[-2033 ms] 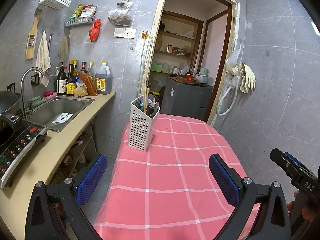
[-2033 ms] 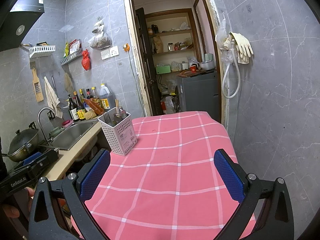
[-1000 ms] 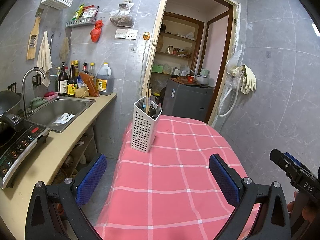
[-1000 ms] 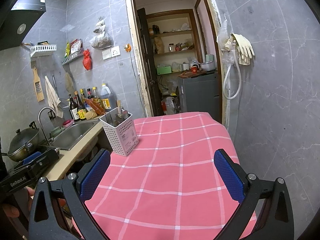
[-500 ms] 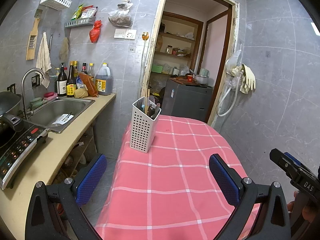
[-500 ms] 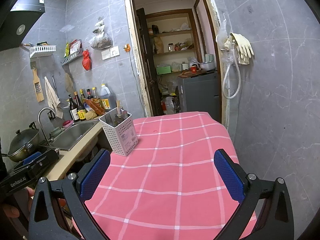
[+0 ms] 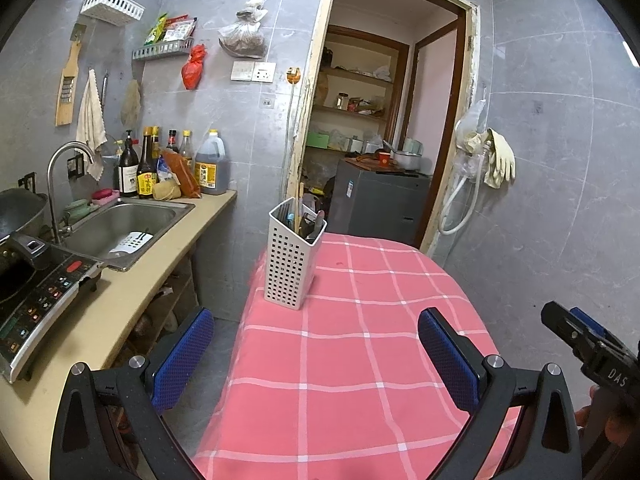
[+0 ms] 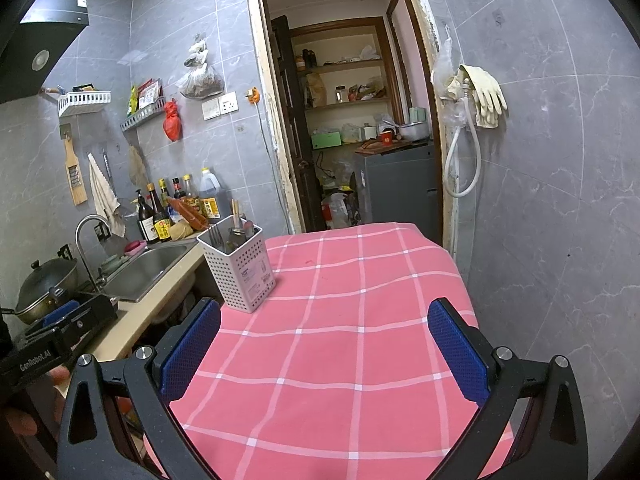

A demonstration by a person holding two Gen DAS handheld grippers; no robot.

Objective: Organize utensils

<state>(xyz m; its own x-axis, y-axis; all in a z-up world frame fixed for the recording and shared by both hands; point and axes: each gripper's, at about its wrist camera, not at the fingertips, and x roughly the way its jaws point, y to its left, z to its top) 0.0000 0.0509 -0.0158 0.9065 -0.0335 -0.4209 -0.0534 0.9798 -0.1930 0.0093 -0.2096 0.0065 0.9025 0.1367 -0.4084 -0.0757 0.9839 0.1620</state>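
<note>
Both grippers, left [image 7: 316, 354] and right [image 8: 326, 344], hover level over the table [image 8: 340, 360], fingers wide apart, empty.

Left gripper [image 7: 316, 354]: black frame with triangular cut-outs, silver screw heads at the finger joints, blue textured pads [image 7: 182, 356]. Right gripper [image 8: 326, 350]: same build, black frame, silver screws, blue dimpled pads [image 8: 456, 354]. White lettering "DAS" on the right unit's side, "GenRobot.AI" on the left unit's.

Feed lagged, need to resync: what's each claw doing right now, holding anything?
Left claw: open, empty, above the pink tablecloth.
Right claw: open, empty, also over the tablecloth.
</note>
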